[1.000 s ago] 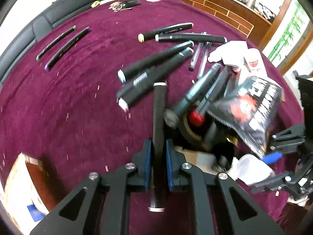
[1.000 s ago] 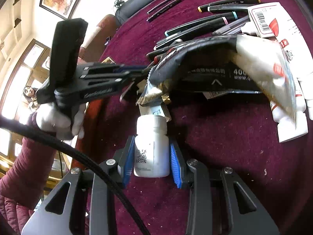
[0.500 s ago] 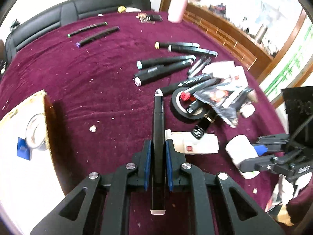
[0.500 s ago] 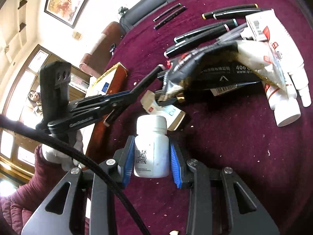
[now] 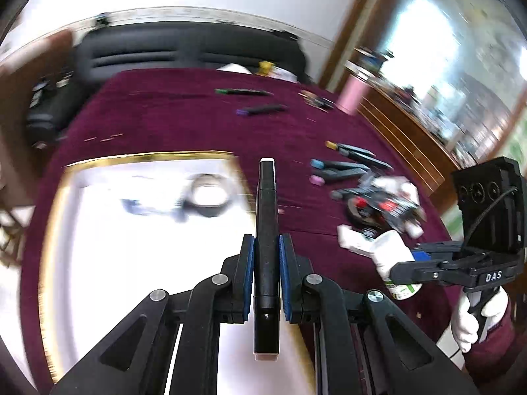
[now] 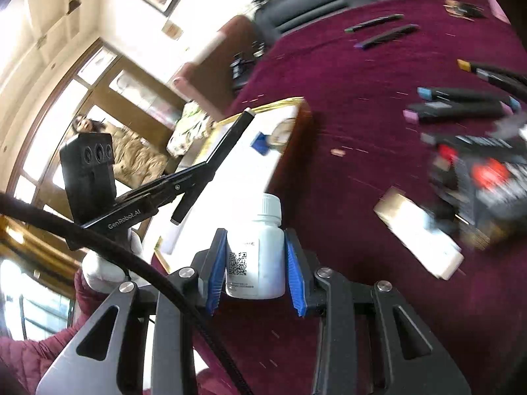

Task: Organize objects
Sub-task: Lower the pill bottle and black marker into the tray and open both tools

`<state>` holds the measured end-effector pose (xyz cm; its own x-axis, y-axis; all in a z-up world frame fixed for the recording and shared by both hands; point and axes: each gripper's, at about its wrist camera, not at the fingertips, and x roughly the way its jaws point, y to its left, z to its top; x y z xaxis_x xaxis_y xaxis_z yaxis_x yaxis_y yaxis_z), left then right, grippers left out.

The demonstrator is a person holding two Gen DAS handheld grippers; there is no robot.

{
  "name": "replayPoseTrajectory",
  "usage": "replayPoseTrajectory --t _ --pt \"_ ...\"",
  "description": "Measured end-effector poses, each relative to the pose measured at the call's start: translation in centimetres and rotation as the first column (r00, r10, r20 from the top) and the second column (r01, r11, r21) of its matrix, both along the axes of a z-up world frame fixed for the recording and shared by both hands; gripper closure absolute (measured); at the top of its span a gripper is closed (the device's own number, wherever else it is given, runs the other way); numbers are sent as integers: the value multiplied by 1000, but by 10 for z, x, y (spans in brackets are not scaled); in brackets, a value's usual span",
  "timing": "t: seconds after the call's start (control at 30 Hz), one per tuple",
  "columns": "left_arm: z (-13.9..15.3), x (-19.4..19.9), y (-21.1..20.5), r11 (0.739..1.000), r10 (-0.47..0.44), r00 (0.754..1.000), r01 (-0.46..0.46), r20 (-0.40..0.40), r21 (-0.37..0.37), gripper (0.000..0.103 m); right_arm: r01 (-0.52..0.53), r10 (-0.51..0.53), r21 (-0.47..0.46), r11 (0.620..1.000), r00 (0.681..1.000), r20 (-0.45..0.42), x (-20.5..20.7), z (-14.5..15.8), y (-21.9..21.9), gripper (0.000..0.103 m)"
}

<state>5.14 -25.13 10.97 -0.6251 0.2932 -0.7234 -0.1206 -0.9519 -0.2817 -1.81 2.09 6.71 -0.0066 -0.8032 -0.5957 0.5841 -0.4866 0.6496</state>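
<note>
Left wrist view: the left gripper (image 5: 266, 273) squeezes a black marker (image 5: 266, 230) tight. A second ago it hung over the messy pile (image 5: 382, 204); now it hangs over the white box (image 5: 131, 247) with the gold edge. Right wrist view: the right gripper (image 6: 255, 270) holds a white bottle (image 6: 260, 250) and has come toward the box too. Both things look ready to go inside. More markers (image 6: 461, 102) wait far off on the red cloth (image 6: 362, 75).

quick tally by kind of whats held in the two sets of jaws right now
black marker: 1, in the left gripper
white bottle: 1, in the right gripper
total: 2
</note>
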Motion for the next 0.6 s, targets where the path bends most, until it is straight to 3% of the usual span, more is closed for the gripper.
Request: replayPoseTrajectory --t 0.27,0.43,0.6 --pt "-24 -14 -87 974 220 974 -215 56 -74 92 -113 110 94 989 993 33 -3 -20 -125 70" --pt "-53 -42 -107 958 277 952 -264 130 -108 92 -120 112 167 979 992 61 -14 -51 -178 70" --pt "-74 -60 -115 956 286 942 -269 174 -117 92 -99 87 213 972 994 65 -19 -64 -203 70"
